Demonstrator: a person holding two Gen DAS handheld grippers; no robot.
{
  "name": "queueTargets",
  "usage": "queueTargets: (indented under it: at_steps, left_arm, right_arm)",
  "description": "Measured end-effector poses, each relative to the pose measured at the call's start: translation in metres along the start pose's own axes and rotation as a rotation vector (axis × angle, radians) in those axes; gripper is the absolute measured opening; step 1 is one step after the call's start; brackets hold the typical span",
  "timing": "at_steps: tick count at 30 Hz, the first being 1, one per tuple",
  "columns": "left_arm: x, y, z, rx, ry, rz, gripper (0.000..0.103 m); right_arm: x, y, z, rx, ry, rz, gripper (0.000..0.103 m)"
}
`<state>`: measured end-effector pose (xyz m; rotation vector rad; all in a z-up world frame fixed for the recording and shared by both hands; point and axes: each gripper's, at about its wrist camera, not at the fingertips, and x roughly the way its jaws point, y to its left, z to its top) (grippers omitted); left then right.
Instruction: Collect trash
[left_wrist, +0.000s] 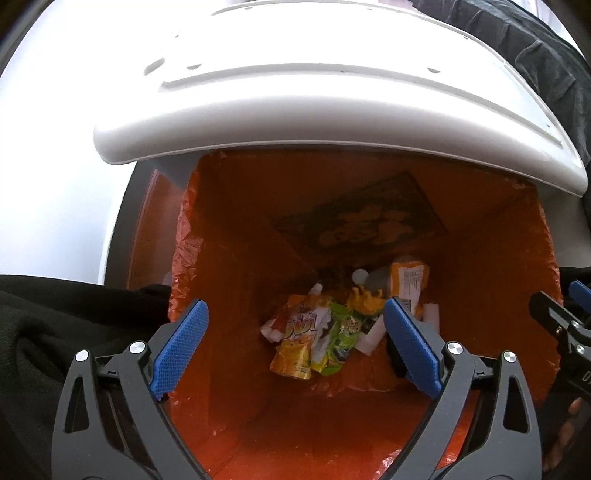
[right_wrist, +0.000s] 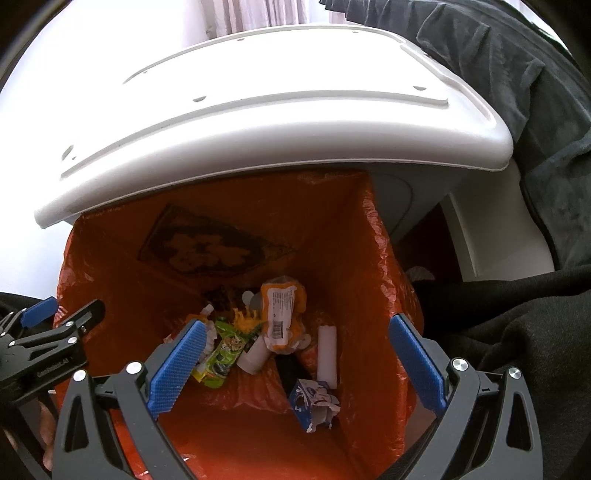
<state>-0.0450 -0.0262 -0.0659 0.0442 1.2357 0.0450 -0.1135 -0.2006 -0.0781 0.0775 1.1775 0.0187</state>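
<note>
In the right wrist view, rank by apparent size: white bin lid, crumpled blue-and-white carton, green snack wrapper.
1. White bin lid, largest by far.
2-3. Green snack wrapper and crumpled blue-and-white carton look alike; unranked.

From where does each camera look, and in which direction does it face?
Left wrist: on the left gripper, looking down into the bin liner; open jaws, black sleeve, right gripper at the edge.
Right wrist: on the right gripper, looking down likewise; open jaws, left gripper at the edge.
Both share the raised white lid, liner and green packet.
</note>
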Motion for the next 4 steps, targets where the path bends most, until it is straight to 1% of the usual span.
queueTargets:
  at_steps: [4]
  left_arm:
    - [-0.001, 0.0004, -0.0007, 0.013, -0.001, 0.003, 0.093]
  right_arm:
    - [0.0007, -0.0004, -0.0012, 0.003, 0.002, 0.002, 0.097]
